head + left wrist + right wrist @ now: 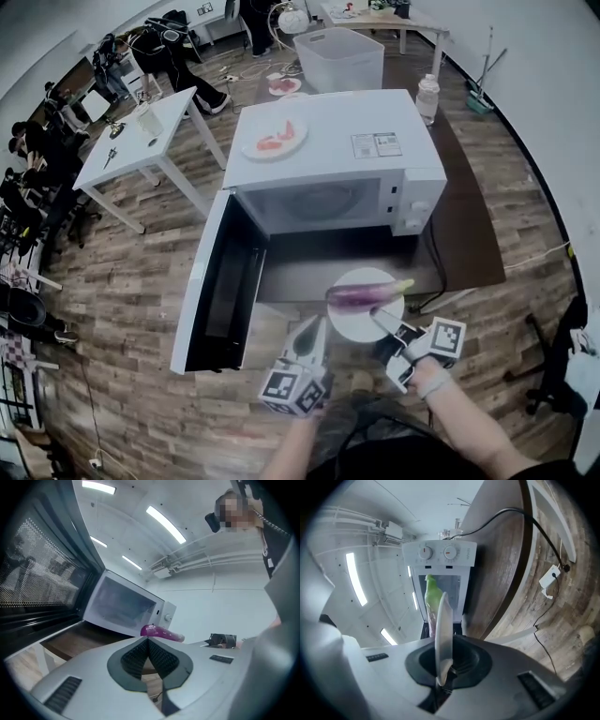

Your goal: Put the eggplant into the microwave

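White side table [141,141] is standing far left on plank floor [131,309]. Microwave [328,159] door [220,281] is hanging open over dark table [469,253]. Left gripper [309,336] is hovering empty, jaws together. Right gripper [382,319] is clamping the rim of the plate [361,323], with eggplant [361,295] lying on it, in front of the microwave.

The microwave [328,141] has a smooth white casing with a soft sheen. Its door [225,281] shows dark perforated mesh. The eggplant [361,296] is glossy purple and the plate [352,325] is smooth and white. The table [469,244] is dark matt wood and the floor [131,309] is grainy planks. The left gripper [148,641] is matt grey plastic with ribbed black pads [133,658].
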Demonstrator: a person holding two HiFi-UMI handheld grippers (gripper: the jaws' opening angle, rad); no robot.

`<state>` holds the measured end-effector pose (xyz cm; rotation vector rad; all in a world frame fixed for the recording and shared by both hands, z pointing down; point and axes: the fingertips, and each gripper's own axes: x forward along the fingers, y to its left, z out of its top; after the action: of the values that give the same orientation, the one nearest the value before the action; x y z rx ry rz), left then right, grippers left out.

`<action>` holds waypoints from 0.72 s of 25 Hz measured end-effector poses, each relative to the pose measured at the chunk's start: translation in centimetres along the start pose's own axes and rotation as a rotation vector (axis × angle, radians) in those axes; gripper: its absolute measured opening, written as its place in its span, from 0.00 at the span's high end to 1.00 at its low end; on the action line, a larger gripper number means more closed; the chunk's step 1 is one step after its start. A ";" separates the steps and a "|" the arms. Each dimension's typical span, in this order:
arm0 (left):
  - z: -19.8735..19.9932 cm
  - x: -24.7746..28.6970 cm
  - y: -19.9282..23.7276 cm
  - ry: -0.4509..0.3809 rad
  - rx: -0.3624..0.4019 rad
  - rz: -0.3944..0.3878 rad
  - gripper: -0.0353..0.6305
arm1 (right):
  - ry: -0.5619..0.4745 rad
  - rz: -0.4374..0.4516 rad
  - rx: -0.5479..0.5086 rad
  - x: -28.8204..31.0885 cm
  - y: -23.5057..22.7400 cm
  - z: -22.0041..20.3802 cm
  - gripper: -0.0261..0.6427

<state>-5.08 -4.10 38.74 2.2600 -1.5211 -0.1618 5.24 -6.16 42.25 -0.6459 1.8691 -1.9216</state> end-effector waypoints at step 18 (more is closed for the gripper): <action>-1.6 -0.1 4.5 -0.030 -0.033 0.052 0.96 | -0.002 0.024 0.013 3.4 -1.7 1.5 0.95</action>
<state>-8.49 -5.05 41.97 2.1995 -1.5792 -0.2050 3.36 -9.27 44.19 -0.6185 1.8536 -1.9151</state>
